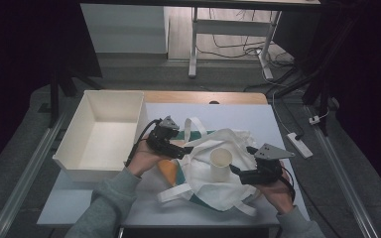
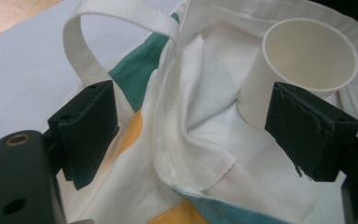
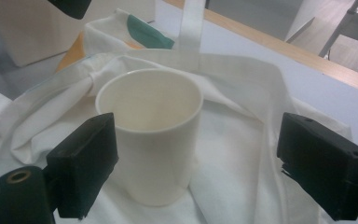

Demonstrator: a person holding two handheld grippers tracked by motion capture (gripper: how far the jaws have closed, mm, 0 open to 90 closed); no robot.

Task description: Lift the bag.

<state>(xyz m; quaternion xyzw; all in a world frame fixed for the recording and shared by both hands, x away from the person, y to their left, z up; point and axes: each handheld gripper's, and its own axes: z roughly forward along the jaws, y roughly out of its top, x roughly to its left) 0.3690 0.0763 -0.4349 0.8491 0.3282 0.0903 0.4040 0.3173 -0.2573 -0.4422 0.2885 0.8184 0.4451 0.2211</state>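
Note:
A white tote bag (image 1: 203,171) with green and orange patches lies crumpled on the pale mat, its mouth spread wide. A white paper cup (image 1: 221,163) stands upright on the fabric inside that mouth. My left gripper (image 1: 187,148) is open at the bag's left edge, its jaws straddling a fold of the bag (image 2: 186,116), with the cup (image 2: 303,65) just beyond its right jaw. My right gripper (image 1: 236,169) is open at the cup's right side. In the right gripper view the cup (image 3: 151,135) stands between the jaws, close to the left one, apart from the right one.
A deep white box (image 1: 104,131) stands empty at the table's left, just beside my left hand. The bag's loose handles (image 1: 191,126) trail toward the back and front. The wooden table edge (image 1: 203,96) runs behind; a power strip (image 1: 299,145) lies on the floor at the right.

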